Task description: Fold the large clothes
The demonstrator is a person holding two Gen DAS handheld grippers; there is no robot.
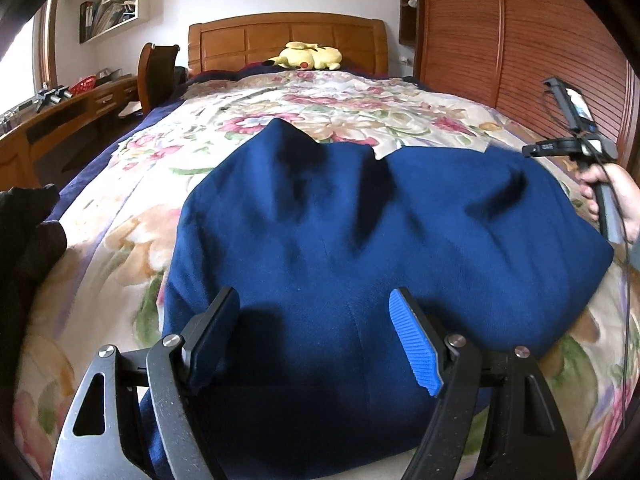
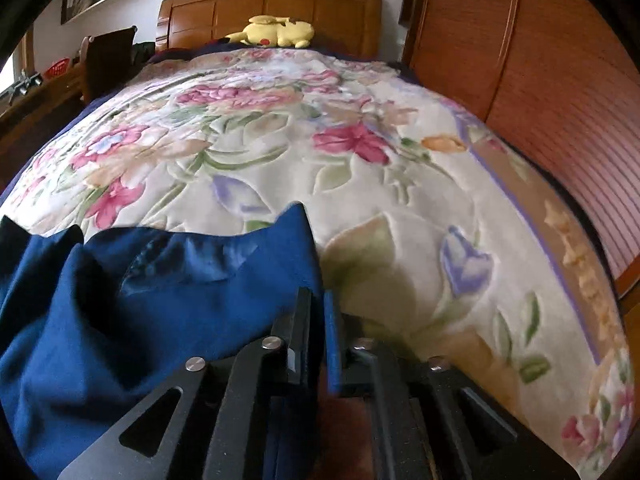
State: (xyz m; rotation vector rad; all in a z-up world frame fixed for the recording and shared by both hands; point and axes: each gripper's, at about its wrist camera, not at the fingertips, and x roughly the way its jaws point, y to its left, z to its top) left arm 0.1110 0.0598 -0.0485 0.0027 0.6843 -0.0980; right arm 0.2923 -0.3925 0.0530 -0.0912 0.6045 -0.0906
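A large navy blue garment (image 1: 360,232) lies spread on the floral bedspread (image 1: 280,120). My left gripper (image 1: 316,328) is open, its two fingers hovering over the garment's near edge with nothing between them. My right gripper (image 2: 318,320) is shut on the garment's right edge (image 2: 316,264), where a pointed corner of cloth stands up. The garment (image 2: 120,300) fills the lower left of the right wrist view. The right gripper (image 1: 532,150) also shows at the far right of the left wrist view, held by a hand.
A yellow plush toy (image 1: 310,56) lies by the wooden headboard (image 1: 288,36). A wooden wardrobe (image 1: 520,40) stands along the right side of the bed. A desk (image 1: 60,116) and chair (image 1: 154,72) are at the left. A dark cloth (image 1: 28,232) lies at the left edge.
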